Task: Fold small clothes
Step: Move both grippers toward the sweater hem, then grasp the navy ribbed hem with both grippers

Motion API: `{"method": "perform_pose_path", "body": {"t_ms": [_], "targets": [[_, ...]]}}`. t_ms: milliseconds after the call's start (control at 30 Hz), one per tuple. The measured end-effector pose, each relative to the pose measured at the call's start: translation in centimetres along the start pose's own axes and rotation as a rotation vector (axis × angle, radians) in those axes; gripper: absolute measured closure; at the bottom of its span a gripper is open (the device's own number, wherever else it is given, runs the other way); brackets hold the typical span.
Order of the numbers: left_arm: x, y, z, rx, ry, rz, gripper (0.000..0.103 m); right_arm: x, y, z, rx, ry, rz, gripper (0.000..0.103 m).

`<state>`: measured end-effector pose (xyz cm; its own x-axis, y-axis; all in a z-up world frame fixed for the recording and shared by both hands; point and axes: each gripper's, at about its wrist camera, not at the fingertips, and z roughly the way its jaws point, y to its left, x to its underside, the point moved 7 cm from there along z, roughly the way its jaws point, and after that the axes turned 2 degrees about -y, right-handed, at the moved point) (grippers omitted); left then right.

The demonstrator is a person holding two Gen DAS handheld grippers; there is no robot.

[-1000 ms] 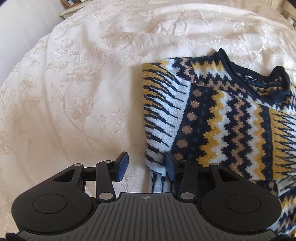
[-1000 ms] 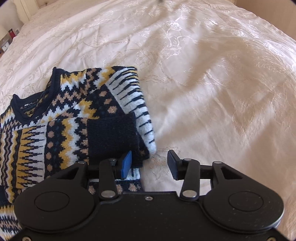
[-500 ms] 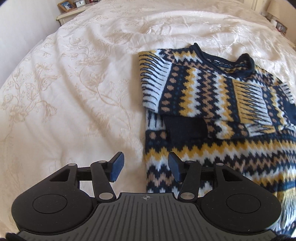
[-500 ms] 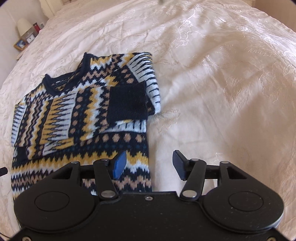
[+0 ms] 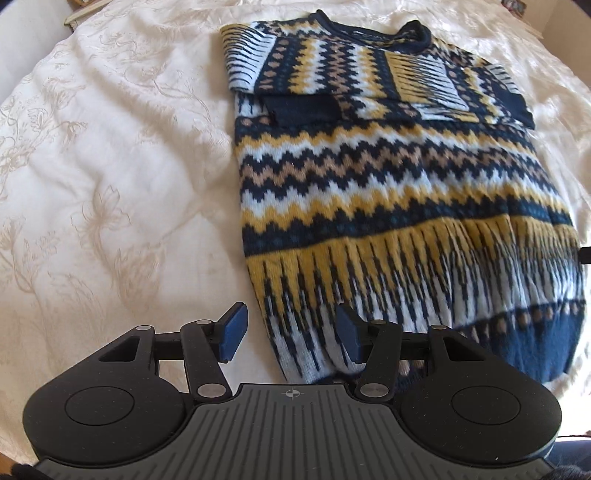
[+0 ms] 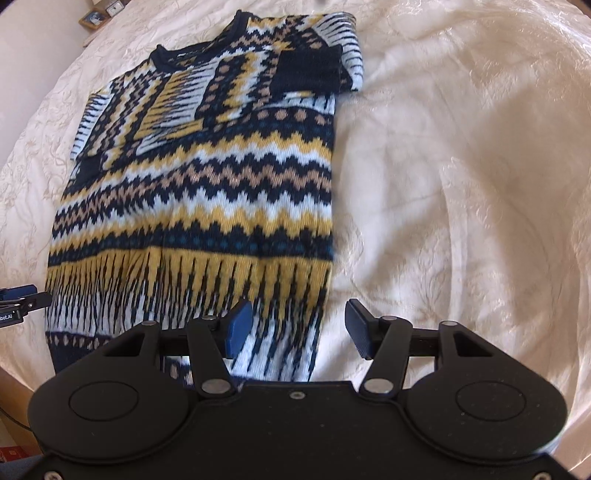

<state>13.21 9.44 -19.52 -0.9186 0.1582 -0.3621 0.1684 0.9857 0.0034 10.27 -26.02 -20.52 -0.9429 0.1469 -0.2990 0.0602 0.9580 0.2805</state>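
A patterned knit sweater (image 5: 388, 192) in navy, mustard and pale blue lies flat on a cream embroidered bedspread (image 5: 110, 166), its neckline at the far end and its hem nearest the cameras. Both sleeves are already folded in across the chest, their dark cuffs (image 6: 306, 66) lying on the upper body of the garment. The left gripper (image 5: 290, 338) hangs above the hem's left corner with its jaws wide apart and nothing between them; the right gripper (image 6: 299, 330) is poised at the opposite lower corner, likewise spread wide and empty. The sleeve stage of the fold looks complete, while the body lies at full length, so the remaining work appears to be taking the hem at both corners and bringing it up toward the collar (image 5: 373, 33) to halve the sweater.
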Motion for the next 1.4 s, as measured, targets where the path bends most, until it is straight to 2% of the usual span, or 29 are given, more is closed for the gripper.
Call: {"method": "perform_pose_path", "body": {"t_ms": [167,400,600,733,867,1033,1100,1133,1200,1267,1300,1400], "targets": [[2.6,-0.9,-0.6,0.023,0.007,0.016,0.052,2.8,0.5,0.1,-0.045,0.054,-0.037,0.042],[4.9,-1.4,-0.8,0.046,0.035,-0.011,0.052,5.5,1.1,0.8,-0.058,0.109,-0.071,0.041],[5.7,-1.8,0.1,0.059,0.055,-0.028,0.052,6.2,1.6,1.7,-0.071,0.123,-0.054,0.041],[5.8,-1.7,0.9,0.064,0.065,-0.061,0.051,6.2,2.0,2.3,-0.084,0.132,-0.057,0.034],[5.8,-1.7,1.2,0.076,0.063,-0.063,0.050,6.0,2.1,2.8,-0.090,0.139,-0.052,0.033],[5.7,-1.6,1.2,0.147,0.058,-0.105,0.052,5.9,2.2,3.2,-0.104,0.139,-0.032,0.033],[5.8,-1.5,1.1,0.174,0.057,-0.131,0.059,5.9,2.1,3.2,-0.110,0.138,-0.030,0.033],[5.8,-1.6,1.1,0.185,0.058,-0.138,0.062,5.9,2.1,3.1,-0.111,0.135,-0.028,0.035],[5.8,-1.7,1.0,0.192,0.055,-0.151,0.080,5.9,2.1,3.0,-0.120,0.130,-0.031,0.047],[5.8,-1.8,0.8,0.194,0.046,-0.165,0.088,5.9,2.2,3.0,-0.127,0.135,-0.026,0.090],[5.7,-1.8,0.6,0.196,0.039,-0.169,0.094,5.9,2.3,2.9,-0.139,0.134,-0.015,0.092],[5.3,-1.9,-0.3,0.195,0.019,-0.170,0.095,5.5,2.5,2.3,-0.159,0.111,0.020,0.092]]}}
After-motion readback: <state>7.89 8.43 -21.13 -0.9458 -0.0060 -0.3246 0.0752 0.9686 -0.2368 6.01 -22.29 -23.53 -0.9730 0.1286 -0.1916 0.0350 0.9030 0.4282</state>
